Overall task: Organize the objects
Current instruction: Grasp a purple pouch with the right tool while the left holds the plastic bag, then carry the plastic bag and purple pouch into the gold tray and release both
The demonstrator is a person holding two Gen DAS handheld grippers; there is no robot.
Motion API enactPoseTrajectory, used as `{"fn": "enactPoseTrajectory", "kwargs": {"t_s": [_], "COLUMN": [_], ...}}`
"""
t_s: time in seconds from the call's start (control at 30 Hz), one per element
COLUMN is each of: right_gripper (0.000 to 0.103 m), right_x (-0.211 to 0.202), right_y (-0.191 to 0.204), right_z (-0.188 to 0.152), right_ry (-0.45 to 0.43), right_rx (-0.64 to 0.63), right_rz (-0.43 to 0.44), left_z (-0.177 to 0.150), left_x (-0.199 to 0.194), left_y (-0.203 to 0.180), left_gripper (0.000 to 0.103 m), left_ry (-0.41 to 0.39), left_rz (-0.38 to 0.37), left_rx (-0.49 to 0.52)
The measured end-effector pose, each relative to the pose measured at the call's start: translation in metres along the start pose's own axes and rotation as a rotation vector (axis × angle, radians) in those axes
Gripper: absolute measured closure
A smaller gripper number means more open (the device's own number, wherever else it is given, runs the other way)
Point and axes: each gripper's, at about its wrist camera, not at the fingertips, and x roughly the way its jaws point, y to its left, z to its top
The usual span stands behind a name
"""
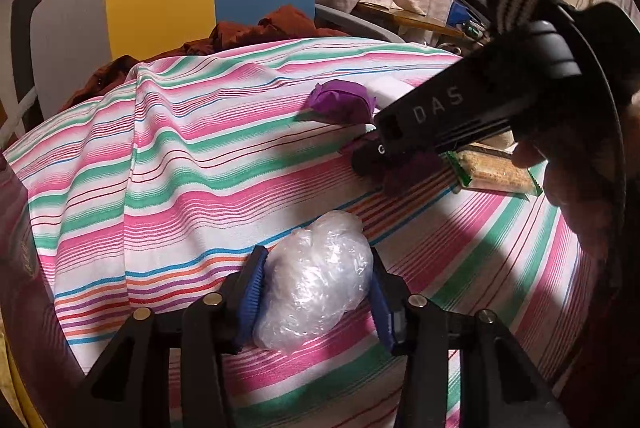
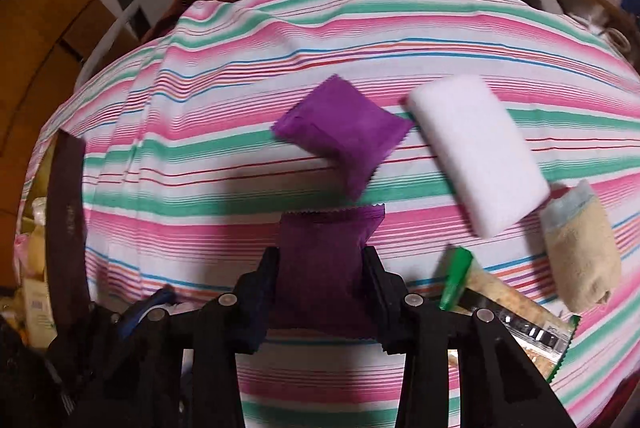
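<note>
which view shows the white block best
The right wrist view: the white block lies whole and unobstructed on the striped cloth, beside a purple packet. In the left wrist view only a sliver of it shows, behind the purple packet and the right gripper's body.

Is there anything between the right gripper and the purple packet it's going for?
Nothing visible. The right gripper already has the near purple packet between its fingers. The second purple packet lies just beyond on the striped cloth, and the white block sits off to the right.
</note>
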Motion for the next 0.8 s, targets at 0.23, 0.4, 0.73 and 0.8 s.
{"fn": "enactPoseTrajectory", "kwargs": {"t_s": [0.23, 0.4, 0.73, 0.8], "right_gripper": [0.062, 0.062, 0.062, 0.062], "right_x": [-0.023, -0.037, -0.076, -0.081], "right_y": [0.022, 0.038, 0.114, 0.136], "right_z": [-0.002, -0.009, -0.032, -0.039], "right_ry": [-0.100, -0.148, -0.228, -0.230], "right_rx": [-0.091, -0.142, -0.226, -0.262], "right_rz": [0.188, 0.222, 0.364, 0.389], "left_z": [-0.006, -0.011, -0.026, -0.030], "left_x": [-0.040, -0.094, -0.174, -0.185], "left_y": [0.001, 0.014, 0.110, 0.134], "left_gripper": [0.061, 0.060, 0.060, 0.060], "left_ry": [-0.018, -0.085, -0.215, -0.229], "left_rz": [-0.011, 0.008, 0.183, 0.229], "left_rx": [-0.005, -0.033, -0.276, -0.326]}}
